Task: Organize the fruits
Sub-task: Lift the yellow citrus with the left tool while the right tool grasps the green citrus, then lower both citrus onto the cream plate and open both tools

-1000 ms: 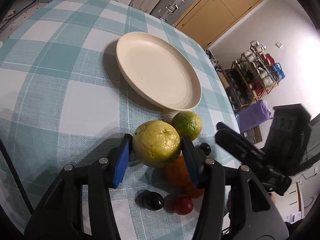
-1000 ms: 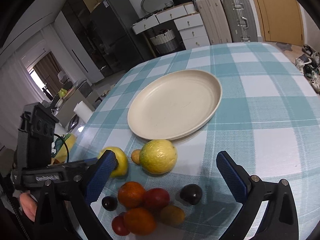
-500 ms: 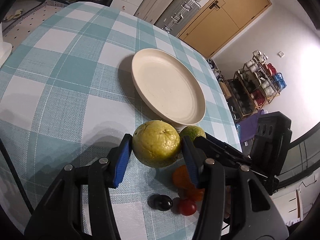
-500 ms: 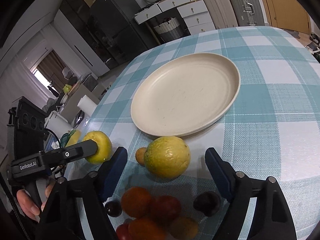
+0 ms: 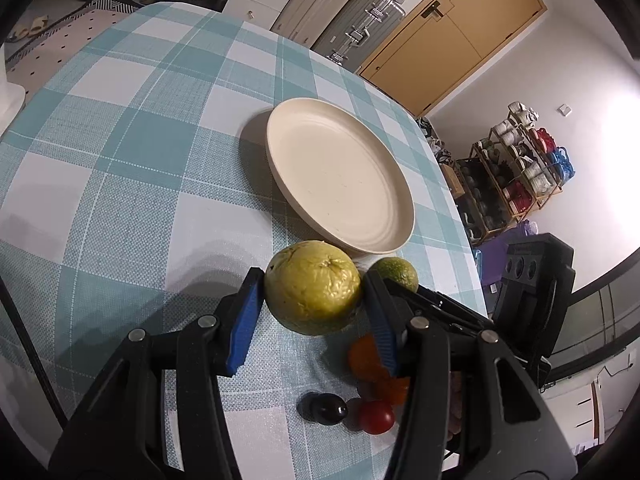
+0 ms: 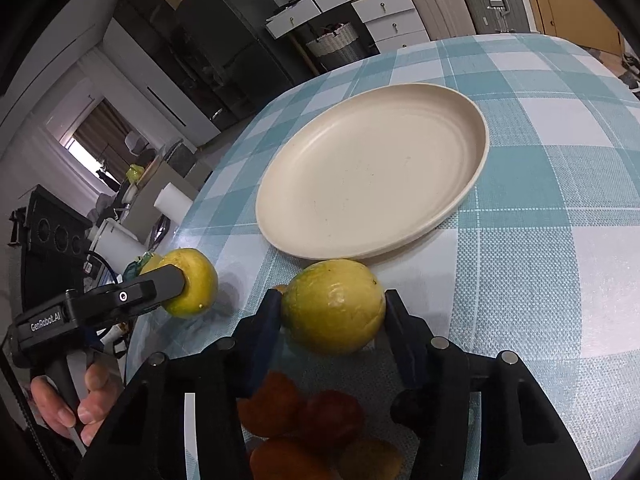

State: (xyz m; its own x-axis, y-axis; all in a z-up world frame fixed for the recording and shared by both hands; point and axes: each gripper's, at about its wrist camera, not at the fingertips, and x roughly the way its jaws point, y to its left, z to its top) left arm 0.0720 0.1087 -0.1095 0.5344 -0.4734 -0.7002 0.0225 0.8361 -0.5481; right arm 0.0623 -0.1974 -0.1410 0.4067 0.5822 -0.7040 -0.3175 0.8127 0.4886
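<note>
My left gripper (image 5: 312, 312) is shut on a large yellow-green citrus fruit (image 5: 312, 286) and holds it above the checked tablecloth; it also shows in the right wrist view (image 6: 190, 282). My right gripper (image 6: 332, 314) has its pads touching both sides of a second yellow-green fruit (image 6: 334, 306), which rests on the cloth just in front of the cream plate (image 6: 372, 176). The plate (image 5: 340, 176) holds nothing. Small orange, red and dark fruits (image 6: 304, 416) lie in a cluster under the right gripper.
A green lime-like fruit (image 5: 394, 274), a red cherry tomato (image 5: 375, 416) and a dark grape (image 5: 326, 409) lie on the cloth near the table's edge. Suitcases, drawers and a shelf stand beyond the table.
The left gripper has lifted its fruit and drawn back from the plate. The right gripper has moved forward and closed from wide open onto the second yellow-green fruit.
</note>
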